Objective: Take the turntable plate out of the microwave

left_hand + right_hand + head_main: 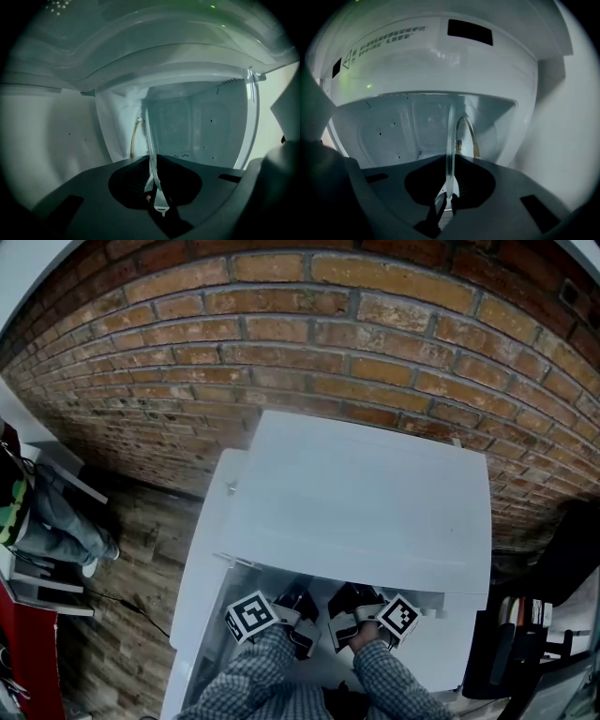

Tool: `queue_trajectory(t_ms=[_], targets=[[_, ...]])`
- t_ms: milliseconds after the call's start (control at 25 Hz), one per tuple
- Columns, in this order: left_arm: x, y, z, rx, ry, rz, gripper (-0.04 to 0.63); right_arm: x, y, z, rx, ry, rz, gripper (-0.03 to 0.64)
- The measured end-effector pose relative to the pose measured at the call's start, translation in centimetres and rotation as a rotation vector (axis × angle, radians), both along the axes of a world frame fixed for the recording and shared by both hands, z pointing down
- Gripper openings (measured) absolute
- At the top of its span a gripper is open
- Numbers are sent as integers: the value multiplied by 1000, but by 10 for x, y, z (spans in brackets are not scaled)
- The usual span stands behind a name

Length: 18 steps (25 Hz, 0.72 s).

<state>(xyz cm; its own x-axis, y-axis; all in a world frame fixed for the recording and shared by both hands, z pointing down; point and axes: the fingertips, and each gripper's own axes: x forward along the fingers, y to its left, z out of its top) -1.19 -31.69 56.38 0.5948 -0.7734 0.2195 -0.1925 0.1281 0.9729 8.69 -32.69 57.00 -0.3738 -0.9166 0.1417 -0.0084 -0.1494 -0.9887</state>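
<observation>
The clear glass turntable plate (151, 140) shows edge-on as a thin pale strip in both gripper views, reaching into the white microwave cavity (197, 126). My left gripper (152, 183) is shut on the plate's rim. The right gripper (449, 185) is likewise shut on the plate (450, 136), with the cavity (393, 131) behind it. In the head view the left gripper (300, 606) and right gripper (345, 606) sit side by side at the front opening of the microwave (366, 493), whose top hides the plate.
A tan curved piece (134, 136) stands inside the cavity beside the plate. The microwave rests on a white surface (197, 568) against a brick wall (281, 324). Wooden floor (141, 540) and a person's legs (56, 512) lie left; dark items (534, 634) right.
</observation>
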Motion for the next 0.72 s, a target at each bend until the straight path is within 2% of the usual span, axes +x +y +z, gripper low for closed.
queue_trajectory(t_ms=[400,560,720], targets=[[2,-27,2,58,68,-62,37,1,4,0,-2,-7,-30,40],[2,-38,2,63,117,-105,35,0,3,-1,-2,-21,-28,40],[1,-37,7,27,119,-112,33,-1,4,-2,2,-29,-22,40]])
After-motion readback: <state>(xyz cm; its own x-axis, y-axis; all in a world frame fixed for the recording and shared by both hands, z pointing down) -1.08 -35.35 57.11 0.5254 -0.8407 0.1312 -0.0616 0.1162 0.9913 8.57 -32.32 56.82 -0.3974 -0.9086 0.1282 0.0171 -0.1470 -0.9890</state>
